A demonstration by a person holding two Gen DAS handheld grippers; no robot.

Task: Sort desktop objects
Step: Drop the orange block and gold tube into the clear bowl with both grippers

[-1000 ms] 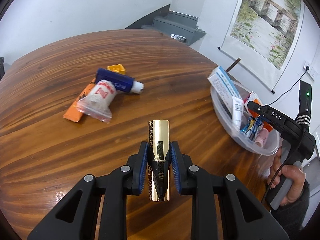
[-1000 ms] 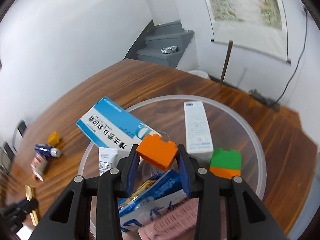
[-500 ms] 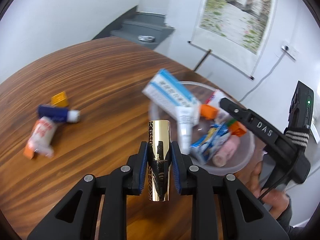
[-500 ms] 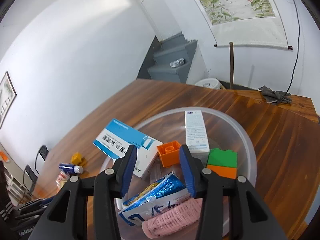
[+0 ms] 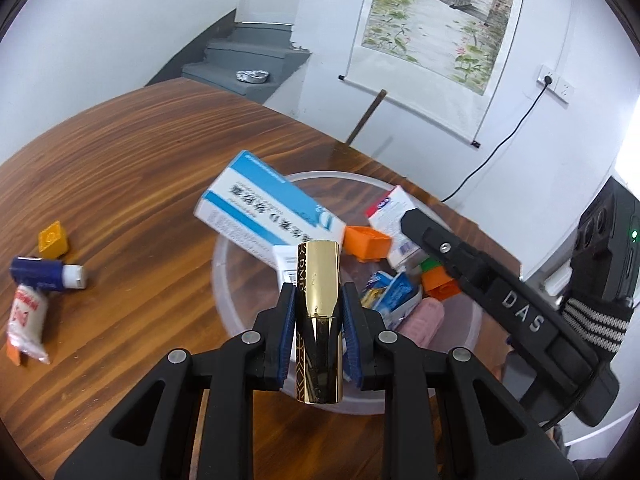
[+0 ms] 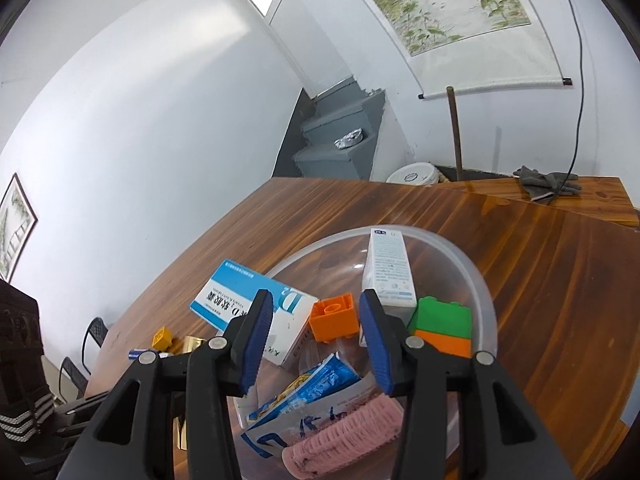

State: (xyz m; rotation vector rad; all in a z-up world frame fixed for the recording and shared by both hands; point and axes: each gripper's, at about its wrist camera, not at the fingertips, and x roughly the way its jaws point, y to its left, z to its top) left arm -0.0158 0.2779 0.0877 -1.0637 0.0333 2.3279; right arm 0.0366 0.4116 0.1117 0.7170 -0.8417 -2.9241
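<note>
Gold tube (image 5: 319, 320), glossy with a dark patterned base, sits clamped in the left gripper (image 5: 318, 304) above the clear bowl (image 5: 224, 276). Only the left view shows the yellow block (image 5: 53, 239) and blue-capped tube (image 5: 44, 275) fully. Right gripper (image 6: 316, 336) stands apart, holding nothing, over the orange block (image 6: 334, 318); the bowl's near rim is hidden.

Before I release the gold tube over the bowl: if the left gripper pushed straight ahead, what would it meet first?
Probably the blue-and-white medicine box, leaning on the clear bowl's near rim, dead ahead of the left gripper and its gold tube. Depth is unclear; it might dip into the bowl instead.
</note>
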